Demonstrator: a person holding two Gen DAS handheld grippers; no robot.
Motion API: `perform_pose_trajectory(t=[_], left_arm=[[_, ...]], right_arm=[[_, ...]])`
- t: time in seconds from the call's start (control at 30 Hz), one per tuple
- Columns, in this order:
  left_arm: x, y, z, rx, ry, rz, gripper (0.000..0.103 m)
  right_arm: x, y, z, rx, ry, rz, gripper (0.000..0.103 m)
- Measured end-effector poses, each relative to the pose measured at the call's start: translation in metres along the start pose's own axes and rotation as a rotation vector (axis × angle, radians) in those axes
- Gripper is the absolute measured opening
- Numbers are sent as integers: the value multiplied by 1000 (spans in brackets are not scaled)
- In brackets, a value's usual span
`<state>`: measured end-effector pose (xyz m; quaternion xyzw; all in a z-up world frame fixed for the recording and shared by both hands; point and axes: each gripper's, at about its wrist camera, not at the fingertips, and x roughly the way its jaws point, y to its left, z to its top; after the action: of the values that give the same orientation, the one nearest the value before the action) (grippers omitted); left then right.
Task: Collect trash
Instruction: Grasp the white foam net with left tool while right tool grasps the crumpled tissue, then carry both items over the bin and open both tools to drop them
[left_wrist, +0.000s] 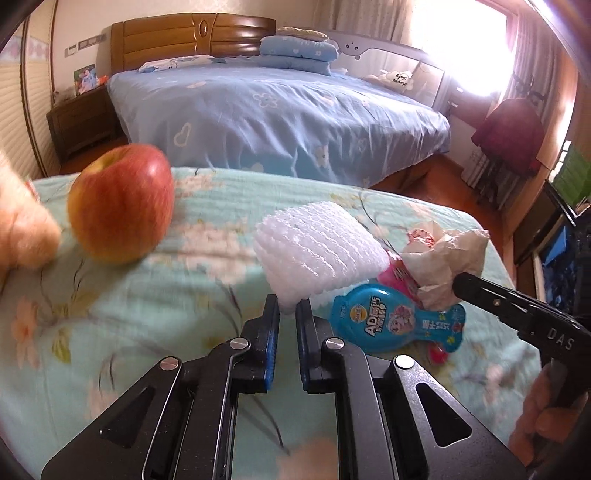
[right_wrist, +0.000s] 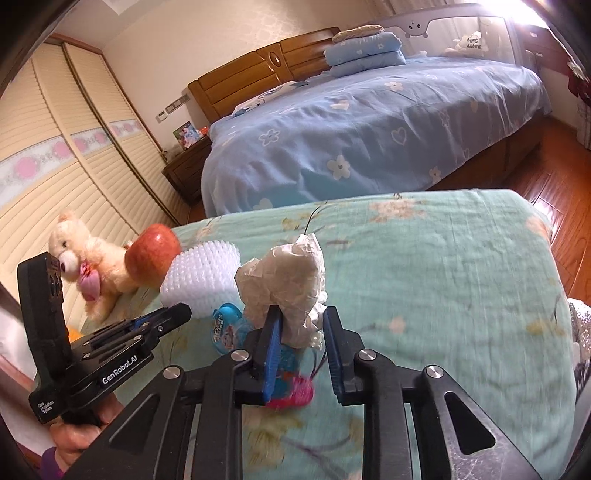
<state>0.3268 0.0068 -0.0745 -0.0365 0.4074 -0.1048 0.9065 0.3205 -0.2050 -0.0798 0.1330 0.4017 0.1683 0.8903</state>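
**Inspector A:** Start with the big items. What is the work surface?

**Inspector B:** A green floral quilt spread over a low surface, with a blue-covered bed beyond it. On the quilt's left side sit a cream teddy bear and, touching it, a red apple.

**Inspector A:** And the trash?

**Inspector B:** A white foam net sleeve lies right of the apple. The left gripper has its jaws narrowed onto the sleeve's near corner, pinching it. Just right of that lies a blue snack wrapper flat on the quilt, with a pink piece beside it.

**Inspector A:** The right tool?

**Inspector B:** The right gripper holds a crumpled tissue between its blue pads, jaws partly closed around the wad's lower part. The tissue stands above the wrapper; whether they touch, I cannot tell.
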Motion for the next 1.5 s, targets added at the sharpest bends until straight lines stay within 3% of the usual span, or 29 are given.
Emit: perform_pose_trajectory(t=[0.33, 0.67, 1.5], left_arm=[[-52, -1, -46, -56, -14, -19, 8], [-88, -9, -62, -74, -52, -36, 8], [-93, -143, -92, 99, -3, -224, 8]], right_arm=[[-32, 11, -48, -1, 32, 25, 22], [-75, 7, -75, 25, -14, 7, 22], [-161, -62, -125, 143, -92, -135, 22]])
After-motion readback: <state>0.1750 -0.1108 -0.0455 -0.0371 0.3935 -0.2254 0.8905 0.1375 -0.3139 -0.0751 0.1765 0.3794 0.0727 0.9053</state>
